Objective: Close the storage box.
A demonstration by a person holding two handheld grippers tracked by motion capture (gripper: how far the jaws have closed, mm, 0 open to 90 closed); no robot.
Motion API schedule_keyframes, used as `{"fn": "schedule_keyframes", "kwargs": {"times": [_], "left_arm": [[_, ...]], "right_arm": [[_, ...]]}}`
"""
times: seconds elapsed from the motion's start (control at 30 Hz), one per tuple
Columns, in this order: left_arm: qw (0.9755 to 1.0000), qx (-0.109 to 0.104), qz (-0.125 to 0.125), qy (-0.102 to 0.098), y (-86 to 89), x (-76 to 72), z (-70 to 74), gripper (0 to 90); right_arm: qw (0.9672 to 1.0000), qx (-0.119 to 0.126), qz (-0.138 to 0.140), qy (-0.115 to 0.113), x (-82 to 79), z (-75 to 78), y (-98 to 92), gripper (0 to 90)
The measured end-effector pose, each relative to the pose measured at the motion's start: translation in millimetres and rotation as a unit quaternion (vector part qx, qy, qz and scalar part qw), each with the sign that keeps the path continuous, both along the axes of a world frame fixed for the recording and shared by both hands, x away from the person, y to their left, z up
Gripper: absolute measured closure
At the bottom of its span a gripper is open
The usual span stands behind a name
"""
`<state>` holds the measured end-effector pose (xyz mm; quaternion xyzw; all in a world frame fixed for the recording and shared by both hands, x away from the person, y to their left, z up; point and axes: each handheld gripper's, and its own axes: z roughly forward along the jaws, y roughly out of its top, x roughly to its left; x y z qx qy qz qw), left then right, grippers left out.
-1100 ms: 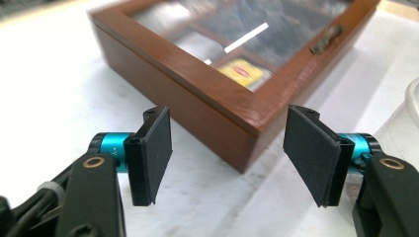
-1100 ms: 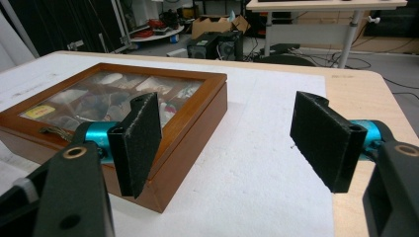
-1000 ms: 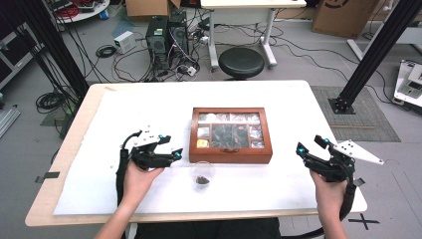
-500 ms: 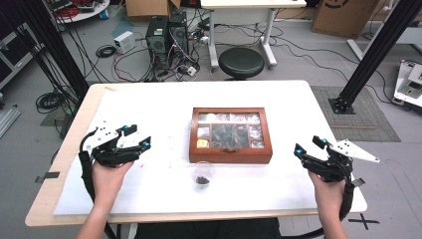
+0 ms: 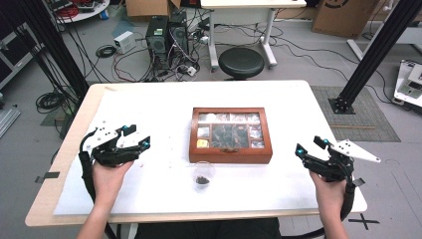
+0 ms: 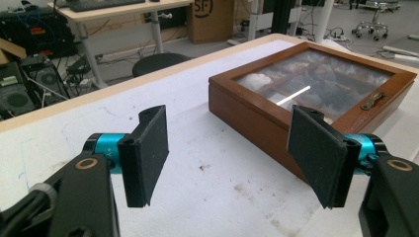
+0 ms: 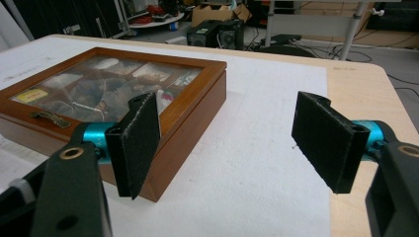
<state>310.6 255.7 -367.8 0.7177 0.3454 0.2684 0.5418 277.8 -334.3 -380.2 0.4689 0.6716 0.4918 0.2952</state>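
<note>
Overhead, white mat [image 5: 164,114] on wooden table [image 5: 59,164], cable-strewn grey floor [image 5: 129,55] beyond

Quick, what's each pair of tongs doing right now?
Left tongs: open, holding nothing, jaws just opened wider.
Right tongs: open, holding nothing.

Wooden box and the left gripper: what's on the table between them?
Nothing. The high view shows bare white table between the left gripper and the wooden box.
</note>
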Motion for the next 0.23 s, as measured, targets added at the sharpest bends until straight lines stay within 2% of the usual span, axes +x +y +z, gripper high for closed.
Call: {"fn": "schedule_keyframes", "kwargs": {"times": [0.23], "left_arm": [[1.0000,-0.001,0.001,0.002,0.3,0.9,-1.1,32.2]], "right_arm": [[1.0000,-0.001,0.000,0.000,1.1,-0.2,-0.2,27.2]]}}
